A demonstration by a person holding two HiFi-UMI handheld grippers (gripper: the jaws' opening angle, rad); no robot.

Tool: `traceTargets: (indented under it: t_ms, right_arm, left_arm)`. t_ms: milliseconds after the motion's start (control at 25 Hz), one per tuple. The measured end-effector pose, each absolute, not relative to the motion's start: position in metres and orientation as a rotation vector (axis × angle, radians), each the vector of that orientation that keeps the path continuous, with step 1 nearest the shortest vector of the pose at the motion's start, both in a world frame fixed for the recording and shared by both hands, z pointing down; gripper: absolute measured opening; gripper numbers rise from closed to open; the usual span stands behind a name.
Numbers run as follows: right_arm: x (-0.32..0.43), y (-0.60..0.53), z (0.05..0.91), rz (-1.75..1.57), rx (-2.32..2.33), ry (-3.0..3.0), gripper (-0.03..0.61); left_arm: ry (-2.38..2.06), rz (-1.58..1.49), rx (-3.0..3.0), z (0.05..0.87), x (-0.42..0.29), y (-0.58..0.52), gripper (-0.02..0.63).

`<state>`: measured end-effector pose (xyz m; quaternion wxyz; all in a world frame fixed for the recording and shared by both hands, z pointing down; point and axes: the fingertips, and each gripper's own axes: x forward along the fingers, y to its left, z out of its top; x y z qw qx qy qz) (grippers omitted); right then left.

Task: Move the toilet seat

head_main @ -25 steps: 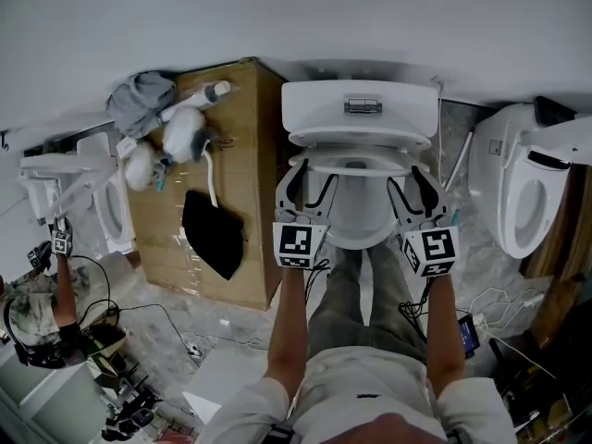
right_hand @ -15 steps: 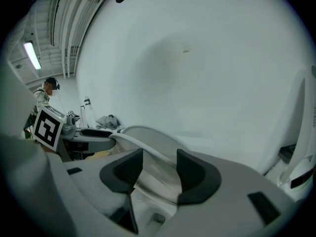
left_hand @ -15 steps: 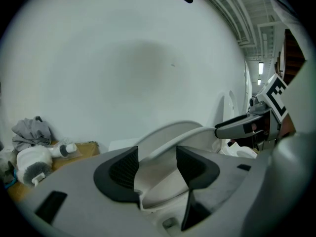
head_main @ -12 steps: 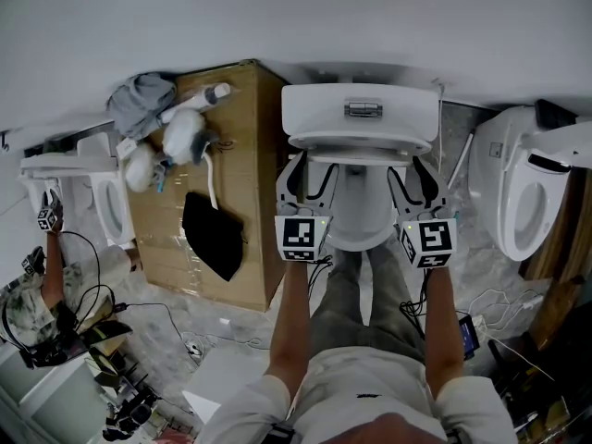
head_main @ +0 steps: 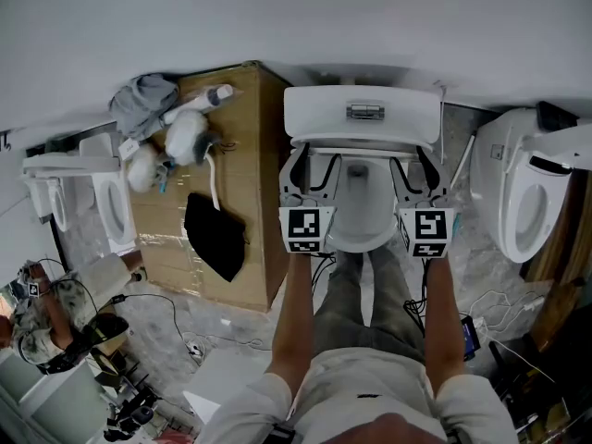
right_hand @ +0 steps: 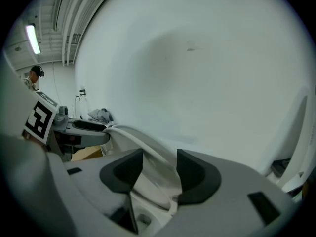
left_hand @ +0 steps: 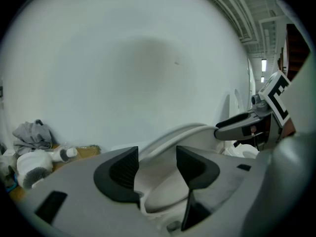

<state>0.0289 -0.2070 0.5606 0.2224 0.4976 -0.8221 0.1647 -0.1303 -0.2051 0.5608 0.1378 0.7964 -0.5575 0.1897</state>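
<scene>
The white toilet (head_main: 361, 213) stands against the wall, its tank (head_main: 361, 111) at the top of the head view. Its toilet seat (head_main: 361, 154) is tilted up near the tank, and the bowl below lies uncovered. My left gripper (head_main: 311, 170) grips the seat's left side and my right gripper (head_main: 415, 168) its right side. In the left gripper view the pads of the left gripper (left_hand: 157, 165) close on the white seat rim (left_hand: 180, 133). The right gripper (right_hand: 159, 170) in its own view pinches the seat's edge (right_hand: 140, 141).
A cardboard box (head_main: 242, 123) beside the toilet's left carries brushes, a grey cloth and a black cloth (head_main: 215, 234). Other toilets stand at the right (head_main: 525, 192) and left (head_main: 102, 197). Cables lie on the floor, and a person (head_main: 42, 313) crouches at lower left.
Both grippers have moved toward the tank with the seat in them. The seat has swung up from over the bowl to nearly upright, uncovering the bowl.
</scene>
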Motion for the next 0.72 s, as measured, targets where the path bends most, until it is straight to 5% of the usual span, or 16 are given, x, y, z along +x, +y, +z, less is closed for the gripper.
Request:
traceTargets:
  t_ms: [720]
  right_arm:
    - [0.015,-0.187,0.511,0.398,1.377,-2.337,0.232]
  left_arm:
    - [-1.573,0.564,2.360,0.525,-0.129,-0.190,0.221]
